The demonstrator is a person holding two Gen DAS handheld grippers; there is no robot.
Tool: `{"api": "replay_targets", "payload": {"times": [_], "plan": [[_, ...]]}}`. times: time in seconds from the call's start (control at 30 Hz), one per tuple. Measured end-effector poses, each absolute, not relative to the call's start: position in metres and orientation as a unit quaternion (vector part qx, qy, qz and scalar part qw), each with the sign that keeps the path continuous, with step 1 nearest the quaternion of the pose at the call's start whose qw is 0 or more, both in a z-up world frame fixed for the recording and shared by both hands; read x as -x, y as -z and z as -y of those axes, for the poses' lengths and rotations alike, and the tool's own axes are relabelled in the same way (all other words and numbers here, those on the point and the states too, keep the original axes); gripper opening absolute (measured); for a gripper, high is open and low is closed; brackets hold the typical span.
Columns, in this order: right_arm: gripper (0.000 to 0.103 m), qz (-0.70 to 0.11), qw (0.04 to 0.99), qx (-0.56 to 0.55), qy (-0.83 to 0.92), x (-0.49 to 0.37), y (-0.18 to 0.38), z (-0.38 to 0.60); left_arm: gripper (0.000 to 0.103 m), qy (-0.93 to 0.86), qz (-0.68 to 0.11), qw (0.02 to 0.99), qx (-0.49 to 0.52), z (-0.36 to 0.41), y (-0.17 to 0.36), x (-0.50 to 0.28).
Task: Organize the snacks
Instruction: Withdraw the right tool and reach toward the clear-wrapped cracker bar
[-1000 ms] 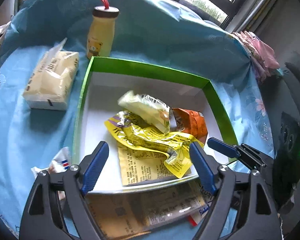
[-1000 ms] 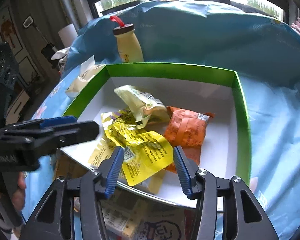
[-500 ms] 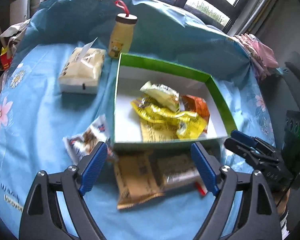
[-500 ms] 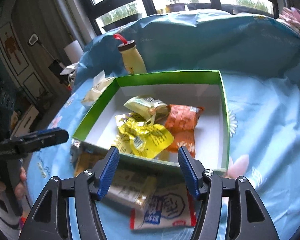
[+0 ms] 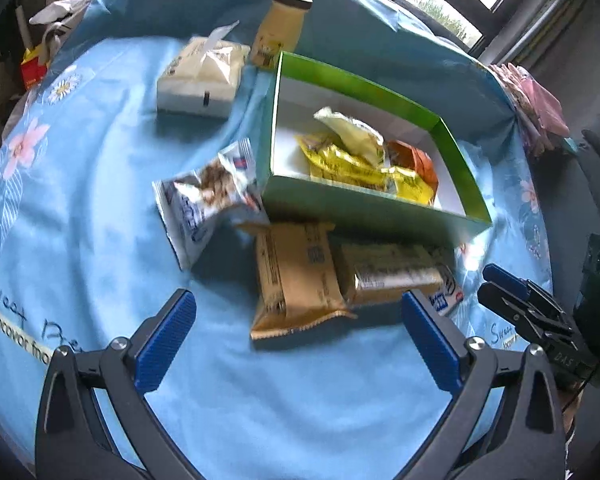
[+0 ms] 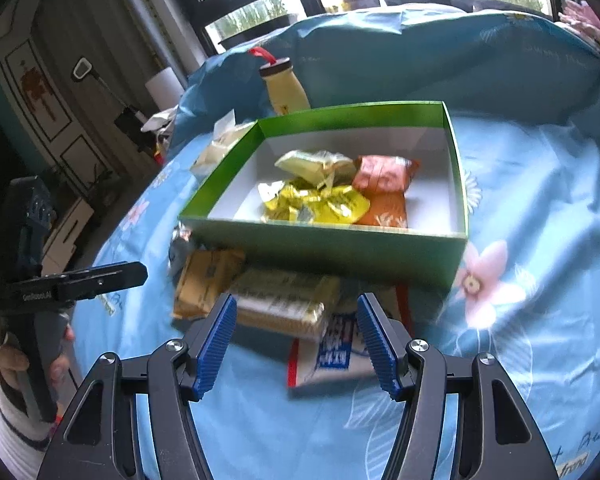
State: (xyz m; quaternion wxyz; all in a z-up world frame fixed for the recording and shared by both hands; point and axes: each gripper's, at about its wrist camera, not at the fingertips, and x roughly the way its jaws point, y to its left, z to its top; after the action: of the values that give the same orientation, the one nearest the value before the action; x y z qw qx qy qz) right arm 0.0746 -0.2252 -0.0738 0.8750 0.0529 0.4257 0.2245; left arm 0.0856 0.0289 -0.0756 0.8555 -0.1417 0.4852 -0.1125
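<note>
The green box (image 5: 379, 208) is the landmark: it sits on the blue flowered cloth (image 5: 100, 208) over the bench, open at the top so that packets can be dropped in. Inside it already lie a pale yellow packet (image 5: 351, 132), a bright yellow wrapper (image 5: 351, 164) and an orange packet (image 5: 415, 156), heaped toward the middle.

The snacks not yet sorted lie outside, against the box's near wall: a white and blue packet (image 5: 204, 204) at its near left corner, a tan packet (image 5: 296, 276) in front of the wall, a gold-wrapped bar (image 5: 395, 276) just beside that, and under the bar a white packet with blue print (image 6: 331, 348).

The left tongs (image 5: 296, 332) have just been opening and stand spread wide with nothing between the pads, straddling the tan packet from above, probably sized for its width. The right tongs (image 6: 294, 344) have also been opening; partly open and empty, they hang over the bar and the printed packet.

Behind the box's far left corner stand a yellow drink bottle (image 5: 280, 32) and a tissue pack (image 5: 204, 76), apart from the loose snacks.
</note>
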Motion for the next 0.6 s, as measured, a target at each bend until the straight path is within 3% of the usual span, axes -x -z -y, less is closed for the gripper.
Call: {"api": "replay_targets", "payload": {"times": [0.6], "plan": [[0.063, -0.431, 0.874, -0.014, -0.224, -0.066, 0.103, 0.226, 0.102, 0.23, -0.453, 0.856, 0.1, 0.03, 0.095, -0.086]]}}
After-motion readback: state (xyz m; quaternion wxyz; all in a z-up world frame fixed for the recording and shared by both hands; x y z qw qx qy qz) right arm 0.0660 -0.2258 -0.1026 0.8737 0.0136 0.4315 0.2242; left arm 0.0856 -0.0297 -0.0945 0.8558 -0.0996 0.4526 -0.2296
